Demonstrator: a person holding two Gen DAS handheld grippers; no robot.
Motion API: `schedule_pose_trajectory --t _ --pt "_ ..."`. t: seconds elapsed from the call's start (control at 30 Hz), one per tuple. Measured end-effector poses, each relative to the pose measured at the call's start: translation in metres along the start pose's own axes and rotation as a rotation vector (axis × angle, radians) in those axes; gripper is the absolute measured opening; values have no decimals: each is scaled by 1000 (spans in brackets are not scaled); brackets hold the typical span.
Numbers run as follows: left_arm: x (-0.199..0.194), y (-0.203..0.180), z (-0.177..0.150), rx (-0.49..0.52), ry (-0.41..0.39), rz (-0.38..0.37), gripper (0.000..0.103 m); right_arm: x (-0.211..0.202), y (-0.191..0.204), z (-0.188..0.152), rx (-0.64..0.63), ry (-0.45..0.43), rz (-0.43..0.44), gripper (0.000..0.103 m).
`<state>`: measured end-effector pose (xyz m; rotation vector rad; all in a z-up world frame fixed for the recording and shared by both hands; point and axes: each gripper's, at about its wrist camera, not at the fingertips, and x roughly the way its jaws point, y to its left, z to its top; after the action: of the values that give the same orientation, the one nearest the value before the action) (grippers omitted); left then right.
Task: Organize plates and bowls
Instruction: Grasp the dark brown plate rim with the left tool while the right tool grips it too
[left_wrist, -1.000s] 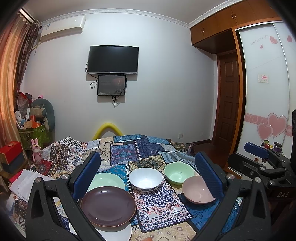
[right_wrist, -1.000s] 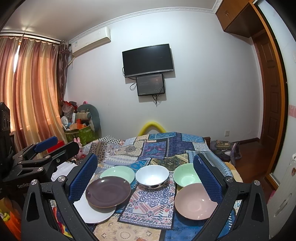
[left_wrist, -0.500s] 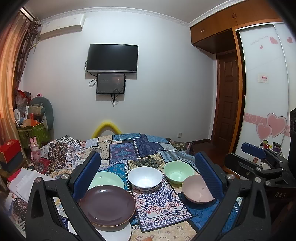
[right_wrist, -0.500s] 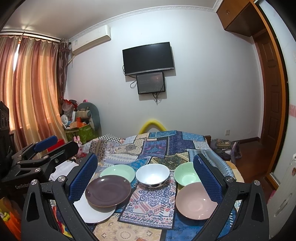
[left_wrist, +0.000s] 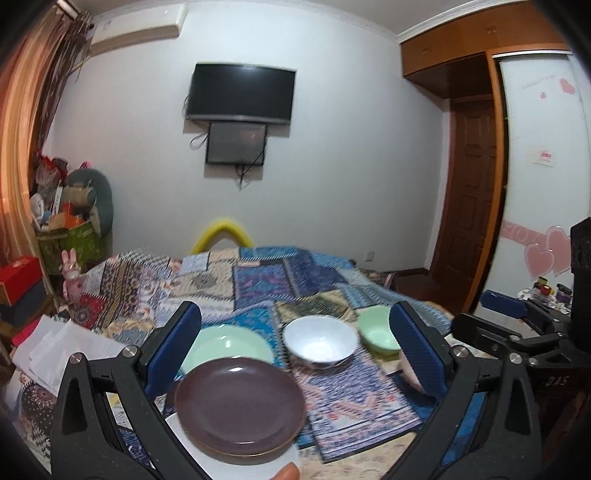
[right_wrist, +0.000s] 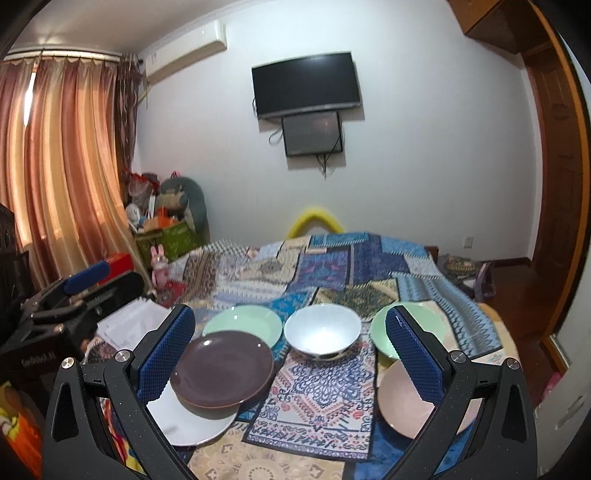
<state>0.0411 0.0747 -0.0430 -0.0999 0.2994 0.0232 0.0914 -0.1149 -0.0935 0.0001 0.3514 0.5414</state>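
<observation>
On the patchwork cloth a brown plate (left_wrist: 240, 406) (right_wrist: 223, 367) rests on a white plate (right_wrist: 192, 421) (left_wrist: 240, 465). Behind it lies a light green plate (left_wrist: 229, 349) (right_wrist: 243, 325). A white bowl (left_wrist: 319, 341) (right_wrist: 322, 334) sits in the middle, a green bowl (left_wrist: 376, 332) (right_wrist: 410, 328) to its right, and a pink bowl (right_wrist: 410, 398) at the near right, mostly hidden in the left wrist view. My left gripper (left_wrist: 295, 354) and right gripper (right_wrist: 290, 354) are both open and empty, held above the near edge.
The cloth-covered table (right_wrist: 332, 266) stretches back toward the wall. White papers (left_wrist: 62, 347) lie at its left edge. A cluttered green box (right_wrist: 166, 236) and curtain (right_wrist: 59, 177) stand at the left; a wooden door (left_wrist: 469, 206) is at the right.
Both grippers have moved forward and tilted a little down toward the dishes, which appear larger. The left view has swung slightly left. The jaws stay open.
</observation>
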Motion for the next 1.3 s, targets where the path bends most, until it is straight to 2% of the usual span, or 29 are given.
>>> schedule_pose_trajectory --t 0.2,0.3,0.33,0.4,0.47,0.53,0.6,0.67,0.73,0.8,0.9,0.93,0.97,1.17,1.3 --pt "41 55 -24 -27 116 57 102 39 6 -14 -15 101 22 103" --pt "58 75 -36 -21 168 71 87 57 10 -22 -22 149 26 98" --pt "66 83 -42 -22 198 74 86 64 12 -23 -23 165 28 97" --pt "76 95 -51 -34 230 69 81 80 16 -28 -26 203 35 93" --pt "87 107 -62 -33 276 68 80 91 19 -32 -32 234 39 84" --pt "98 115 -71 -15 322 61 71 106 23 -38 -39 279 52 76" --pt "110 121 -81 -6 372 50 67 118 25 -43 -41 318 65 72" --pt "122 130 -90 -24 425 33 64 131 25 -51 -44 351 59 64" --pt "131 137 -99 -36 464 23 57 141 24 -57 -42 383 61 59" --pt "139 147 -106 -62 499 28 57 154 19 -65 -20 420 58 58" --pt "148 159 -115 -92 532 43 53 169 16 -75 20 483 62 55" --pt "150 162 -117 -99 542 45 52 173 14 -78 32 498 55 49" --pt "152 164 -119 -109 554 47 52 177 13 -82 40 517 52 47" --pt "166 173 -126 -149 603 24 44 195 14 -93 51 586 66 42" --pt "173 178 -131 -166 636 10 32 207 11 -97 79 625 86 33"
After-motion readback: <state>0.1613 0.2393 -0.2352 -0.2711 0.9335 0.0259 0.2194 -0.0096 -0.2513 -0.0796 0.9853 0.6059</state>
